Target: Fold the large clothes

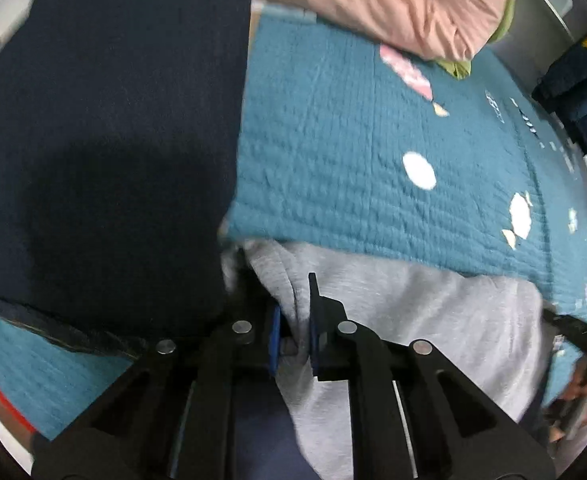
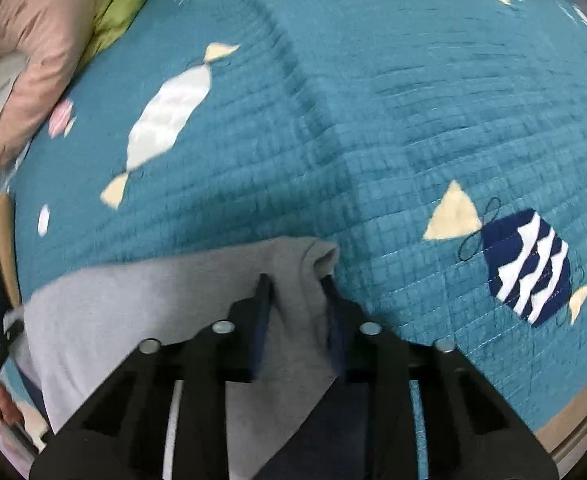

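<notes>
Teal quilted bedspread [image 2: 373,100] with candy motifs fills both views; on its near edge lies a light grey soft sweatshirt [image 2: 153,300], one end pinched in each gripper. Left gripper [image 1: 293,340] and right gripper [image 2: 297,320] are each clamped nearly closed on bunched grey cloth. Judged mid-fold: next, carry both corners across evenly. A dark navy garment [image 1: 113,140] lies alongside.

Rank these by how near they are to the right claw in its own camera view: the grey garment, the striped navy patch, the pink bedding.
1. Grey garment, pinched in the right claw.
2. Striped navy patch, on the quilt to the right.
3. Pink bedding, far upper left.
</notes>
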`<action>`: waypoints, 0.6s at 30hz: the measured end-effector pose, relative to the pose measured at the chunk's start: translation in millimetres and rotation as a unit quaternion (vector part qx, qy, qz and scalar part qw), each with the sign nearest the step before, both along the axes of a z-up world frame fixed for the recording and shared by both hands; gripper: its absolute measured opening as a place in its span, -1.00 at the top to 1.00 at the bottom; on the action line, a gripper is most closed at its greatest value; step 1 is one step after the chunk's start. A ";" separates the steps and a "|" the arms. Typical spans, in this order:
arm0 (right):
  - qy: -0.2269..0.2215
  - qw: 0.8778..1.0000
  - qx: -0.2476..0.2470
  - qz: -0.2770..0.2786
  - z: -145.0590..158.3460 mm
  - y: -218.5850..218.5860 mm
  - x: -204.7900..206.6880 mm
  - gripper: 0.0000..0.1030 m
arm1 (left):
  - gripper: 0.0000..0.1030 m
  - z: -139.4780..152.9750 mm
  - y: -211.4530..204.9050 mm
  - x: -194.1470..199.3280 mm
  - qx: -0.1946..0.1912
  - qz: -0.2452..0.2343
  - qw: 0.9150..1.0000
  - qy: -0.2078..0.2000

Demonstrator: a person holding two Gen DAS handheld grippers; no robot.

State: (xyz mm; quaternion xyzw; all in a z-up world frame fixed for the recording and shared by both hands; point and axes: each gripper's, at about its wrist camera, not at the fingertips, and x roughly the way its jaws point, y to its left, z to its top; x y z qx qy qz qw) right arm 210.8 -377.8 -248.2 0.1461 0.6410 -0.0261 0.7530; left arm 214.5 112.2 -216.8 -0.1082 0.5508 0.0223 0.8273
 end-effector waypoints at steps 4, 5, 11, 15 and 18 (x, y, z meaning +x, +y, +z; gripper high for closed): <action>-0.041 0.999 -0.010 0.014 29.2 0.9 -5.3 0.84 | 0.80 27.5 -1.1 -3.5 0.005 -0.008 0.999 -0.045; -0.043 0.999 -0.001 0.008 33.0 -2.4 -4.8 0.84 | 0.80 30.8 -0.9 -4.0 0.003 -0.007 0.999 -0.049; -0.073 0.997 0.015 0.002 52.3 -0.8 0.1 0.85 | 0.81 47.2 4.2 -3.5 -0.002 0.005 0.998 -0.067; -0.066 0.998 0.011 -0.017 39.1 -1.6 5.5 0.85 | 0.81 36.2 14.4 5.6 -0.008 0.020 0.998 -0.062; -0.019 0.999 -0.004 -0.032 0.7 -5.3 14.5 0.84 | 0.81 8.7 9.3 18.8 0.044 0.006 0.999 -0.029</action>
